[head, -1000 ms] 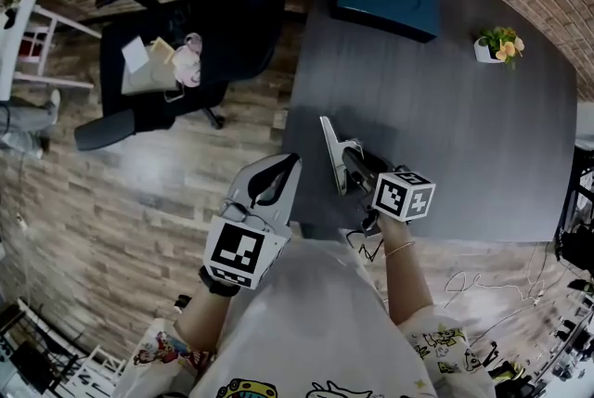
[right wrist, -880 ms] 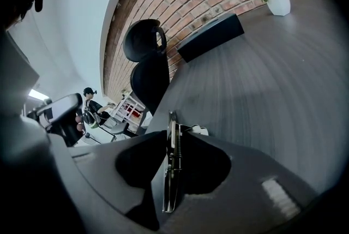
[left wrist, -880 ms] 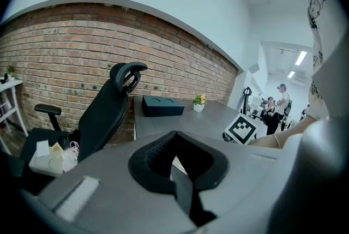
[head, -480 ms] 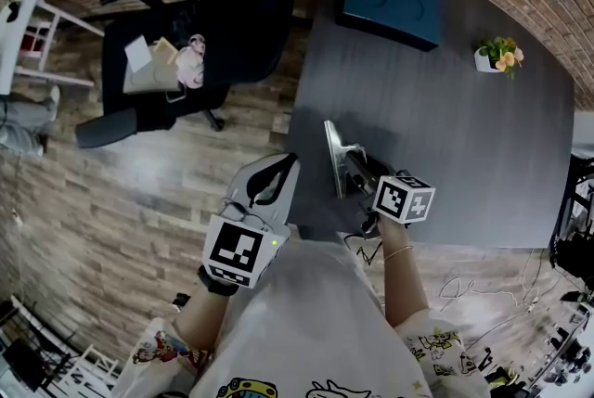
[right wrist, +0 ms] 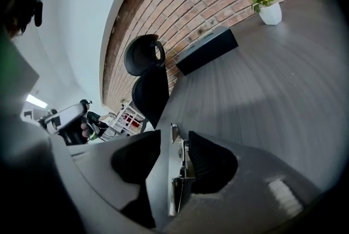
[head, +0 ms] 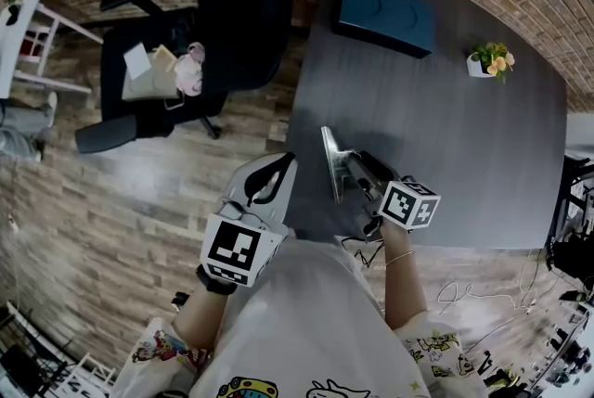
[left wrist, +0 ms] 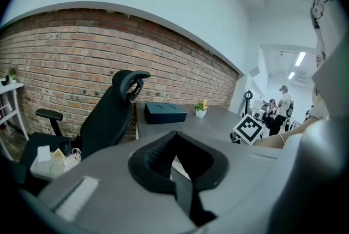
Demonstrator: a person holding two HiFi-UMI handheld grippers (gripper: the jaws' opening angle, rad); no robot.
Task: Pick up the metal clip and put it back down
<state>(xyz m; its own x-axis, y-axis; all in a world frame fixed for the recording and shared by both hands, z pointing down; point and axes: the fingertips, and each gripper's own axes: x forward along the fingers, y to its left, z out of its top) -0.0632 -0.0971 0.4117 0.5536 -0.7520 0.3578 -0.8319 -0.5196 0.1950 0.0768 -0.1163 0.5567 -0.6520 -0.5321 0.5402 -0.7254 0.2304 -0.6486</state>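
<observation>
Metal clip (right wrist: 174, 132): long, thin, bright steel plate with a small folded tab at its far end and a coil spring along one side. It stood on edge between the jaws of the right gripper (right wrist: 173, 139), over the near left part of the dark grey table (head: 464, 164). Those jaws were opening. The spring side lay against the right pad (right wrist: 210, 165), and a narrow gap showed on the left. Could not tell whether the clip's lower edge rested on the tabletop.

Left gripper (left wrist: 175, 140): jaws pressed together with nothing in them, held beside the table's left edge, over the plank floor (head: 111, 201).

Far end of table: dark blue box (head: 385, 13) and small potted flower (head: 487, 62), well apart. Black office chair (head: 241, 6) stood at the table's far left corner.
</observation>
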